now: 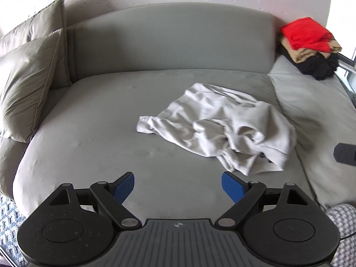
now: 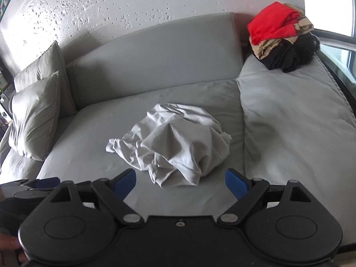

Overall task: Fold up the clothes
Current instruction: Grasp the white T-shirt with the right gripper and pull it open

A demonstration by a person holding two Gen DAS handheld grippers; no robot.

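Observation:
A crumpled pale grey garment (image 1: 222, 124) lies bunched on the grey sofa seat (image 1: 100, 133); in the right wrist view the garment (image 2: 178, 146) sits just beyond the fingers. My left gripper (image 1: 178, 184) hangs open over the seat, short of and left of the garment, nothing between its blue pads. Over the seat's front, my right gripper (image 2: 180, 182) is open too, with the garment's near edge just ahead of the gap. Part of the left gripper (image 2: 33, 184) shows at the left edge of the right wrist view.
A pile of clothes, red on tan on black (image 1: 311, 44), sits on the far right cushion (image 2: 289, 111) by the window. Two olive pillows (image 1: 29, 73) lean at the sofa's left end. A patterned rug (image 1: 9, 233) lies below the seat's front.

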